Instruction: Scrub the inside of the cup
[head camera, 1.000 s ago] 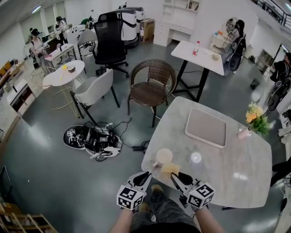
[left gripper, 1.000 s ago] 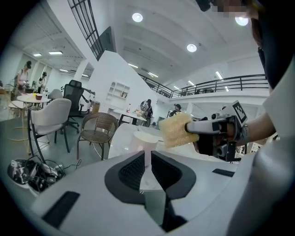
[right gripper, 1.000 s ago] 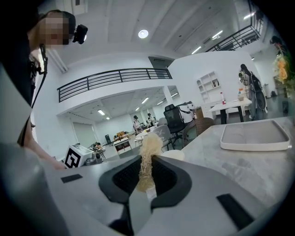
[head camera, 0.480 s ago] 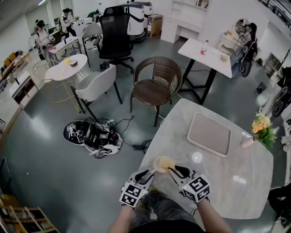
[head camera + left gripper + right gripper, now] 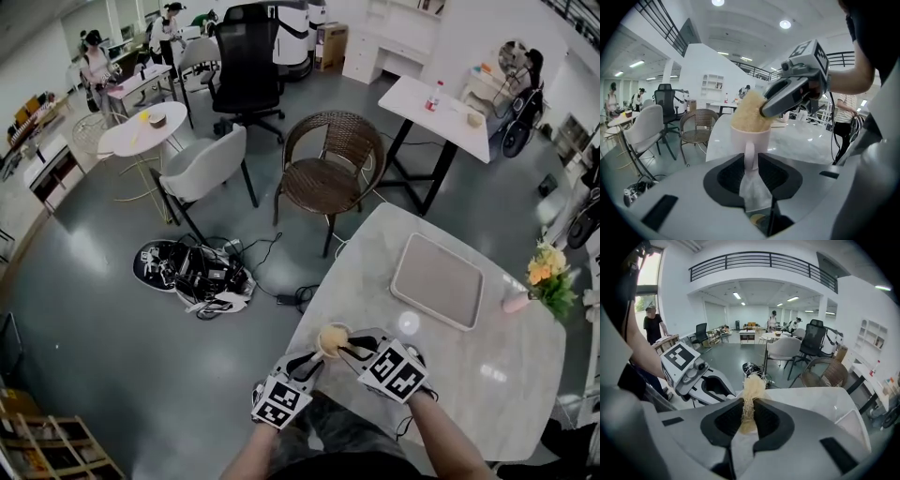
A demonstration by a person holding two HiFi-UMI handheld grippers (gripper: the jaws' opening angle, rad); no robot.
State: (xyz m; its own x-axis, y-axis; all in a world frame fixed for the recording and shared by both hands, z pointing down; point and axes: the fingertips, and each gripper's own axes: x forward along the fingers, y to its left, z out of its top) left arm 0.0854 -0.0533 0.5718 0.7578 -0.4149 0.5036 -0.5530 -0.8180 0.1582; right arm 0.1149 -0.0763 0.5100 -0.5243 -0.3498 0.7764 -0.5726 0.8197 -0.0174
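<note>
The white marble-pattern worktop [image 5: 487, 375] is carrying the work at its near corner, in front of the person. The pale pink ceramic cup [image 5: 750, 137] is standing upright at that corner, close to the edge; whether its base is resting on the surface or hanging just clear cannot be told. The tan fibrous scrubbing pad [image 5: 751, 385] is filling the cup's mouth and bulging above the rim. The left gripper [image 5: 751, 164] is taking the cup by its loop handle [image 5: 749, 152]: the fingers are closing, with the handle between them and the pads pressing on it. The right gripper [image 5: 749, 411] is clamping its fingers onto the pad and bearing into the cup from above.

Assessment: the cup is presenting as rigid, glazed, fairly light and breakable, and so near the edge it is risking a fall if twisted loose. The handle is offering the soundest hold, taken close to the wall. The pad is looking soft and springy, and is tolerating a firm pinch across its middle
</note>
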